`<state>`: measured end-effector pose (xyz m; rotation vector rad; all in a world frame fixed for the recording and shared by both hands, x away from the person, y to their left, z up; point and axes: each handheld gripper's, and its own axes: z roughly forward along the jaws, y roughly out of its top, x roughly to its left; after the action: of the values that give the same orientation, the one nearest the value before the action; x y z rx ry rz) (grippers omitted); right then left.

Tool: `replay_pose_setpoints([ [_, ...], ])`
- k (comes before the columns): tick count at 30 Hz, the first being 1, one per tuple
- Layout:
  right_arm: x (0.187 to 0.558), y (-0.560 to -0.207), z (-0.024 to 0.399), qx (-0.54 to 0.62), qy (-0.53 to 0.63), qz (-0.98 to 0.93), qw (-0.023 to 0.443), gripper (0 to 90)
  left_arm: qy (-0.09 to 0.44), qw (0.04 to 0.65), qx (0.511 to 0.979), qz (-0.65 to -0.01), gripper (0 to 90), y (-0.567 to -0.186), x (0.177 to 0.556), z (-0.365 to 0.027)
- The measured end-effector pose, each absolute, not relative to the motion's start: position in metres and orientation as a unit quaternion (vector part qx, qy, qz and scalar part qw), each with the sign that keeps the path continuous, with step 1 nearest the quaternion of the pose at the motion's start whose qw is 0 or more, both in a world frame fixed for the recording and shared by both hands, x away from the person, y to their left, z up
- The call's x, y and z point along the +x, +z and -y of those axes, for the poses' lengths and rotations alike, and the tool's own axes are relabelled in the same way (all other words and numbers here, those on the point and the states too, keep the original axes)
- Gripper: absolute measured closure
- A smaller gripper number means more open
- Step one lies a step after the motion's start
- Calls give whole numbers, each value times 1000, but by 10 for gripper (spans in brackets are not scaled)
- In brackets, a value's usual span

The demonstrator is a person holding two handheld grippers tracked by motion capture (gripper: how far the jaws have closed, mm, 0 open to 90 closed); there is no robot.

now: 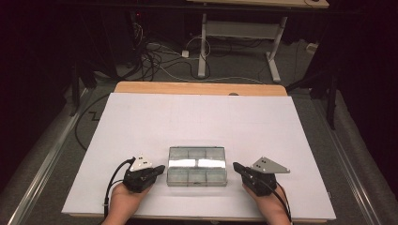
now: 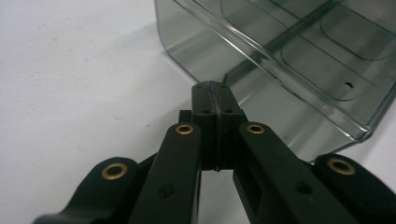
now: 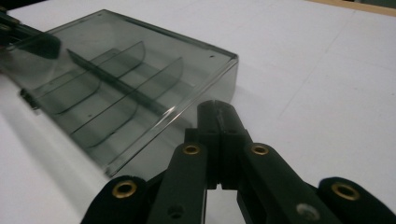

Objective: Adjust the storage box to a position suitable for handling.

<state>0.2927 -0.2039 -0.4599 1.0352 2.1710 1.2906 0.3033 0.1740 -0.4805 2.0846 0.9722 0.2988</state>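
- So there's a clear smoky plastic box [image 1: 197, 166] with divided compartments sitting on the white counter [image 1: 197, 117], near the person's edge and pretty much centred between the two hands.
- The box's long axis runs side to side in the high view, so its two short ends face straight out at the hands.
- The left tongs [image 1: 161, 169] point in at the left short end and look to be touching it or just about. Both jaws are pressed flat together, nothing between them.
- In the left gripper view, the closed tip of the left tongs [image 2: 212, 95] sits right at the box [image 2: 299, 60], near its lower corner.
- The right tongs [image 1: 237, 167] mirror that on the other short end, but with a sliver of counter showing between tip and box. Also fully closed, holding nothing.
- The right gripper view has the right tongs [image 3: 215, 112] just beside the box [image 3: 126, 88], by its near corner.
- Neither hand is clearly better placed. The left looks a hair closer, if anything.
- Best guess: the box is about to get squeezed or nudged from both ends at once, so lining up with those short ends is what matters.
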Motion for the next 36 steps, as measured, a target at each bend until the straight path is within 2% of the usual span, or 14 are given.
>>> replay_pose_setpoints([
  [5, 290, -462, 204, 368, 469, -778, 199, 900, 142, 386, 830, -378, 873, -477, 305, -165],
  [19, 299, -464, 214, 379, 471, -771, 198, 900, 124, 400, 825, -379, 871, -480, 316, -163],
  [23, 299, -465, 215, 380, 471, -771, 197, 900, 127, 429, 814, -370, 866, -479, 309, -173],
  [24, 300, -465, 215, 380, 470, -772, 197, 900, 125, 440, 809, -370, 801, -478, 307, -178],
  [28, 299, -465, 215, 379, 469, -773, 198, 900, 120, 457, 799, -372, 772, -476, 302, -188],
  [29, 299, -465, 215, 379, 470, -772, 198, 900, 120, 461, 797, -372, 696, -475, 301, -190],
  [30, 299, -465, 215, 379, 470, -772, 198, 900, 122, 462, 795, -374, 696, -474, 300, -192],
  [34, 299, -467, 214, 383, 467, -773, 193, 900, 117, 448, 801, -379, 554, -476, 301, -197],
  [35, 300, -468, 213, 381, 466, -775, 192, 900, 119, 444, 802, -380, 474, -477, 301, -198],
  [36, 300, -468, 213, 381, 466, -775, 192, 900, 119, 438, 804, -383, 474, -478, 300, -199],
])
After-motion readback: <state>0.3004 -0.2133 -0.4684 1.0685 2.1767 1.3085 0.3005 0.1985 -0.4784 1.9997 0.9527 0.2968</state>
